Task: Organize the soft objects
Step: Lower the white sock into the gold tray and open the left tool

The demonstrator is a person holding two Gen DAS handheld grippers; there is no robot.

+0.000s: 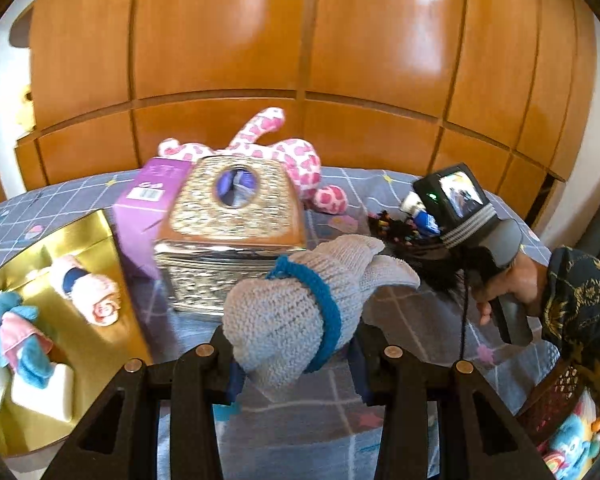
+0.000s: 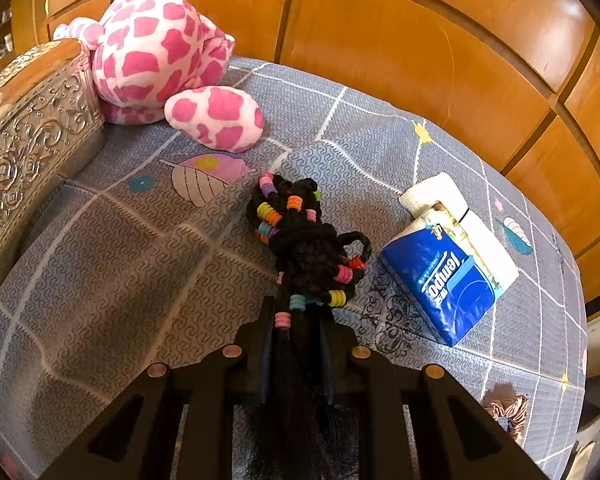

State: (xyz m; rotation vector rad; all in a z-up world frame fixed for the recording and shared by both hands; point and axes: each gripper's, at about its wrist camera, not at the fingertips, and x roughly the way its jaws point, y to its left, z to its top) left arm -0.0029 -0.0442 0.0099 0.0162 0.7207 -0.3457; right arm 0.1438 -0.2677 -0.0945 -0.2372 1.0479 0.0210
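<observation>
A grey knitted glove (image 1: 300, 300) with a blue cuff band hangs above the bed, and my left gripper (image 1: 292, 344) is shut on its cuff end. The glove's fingers point toward the right gripper's side. My right gripper (image 2: 298, 320) is shut on a black braided hairpiece (image 2: 304, 248) strung with coloured beads, whose coiled end rests on the grey patterned bedsheet (image 2: 140, 240). In the left wrist view a hand holds the right gripper's body (image 1: 480, 232) at the right, with the hairpiece (image 1: 420, 252) trailing under it.
A pink-spotted plush (image 2: 156, 52) lies behind a silver embossed tissue box (image 1: 228, 220) and a purple carton (image 1: 148, 200). A gold tray (image 1: 80, 232) with small soft toys sits at the left. A blue tissue packet (image 2: 448, 276) and a scrunchie (image 2: 508, 412) lie at the right. Wooden panels (image 1: 300, 40) stand behind.
</observation>
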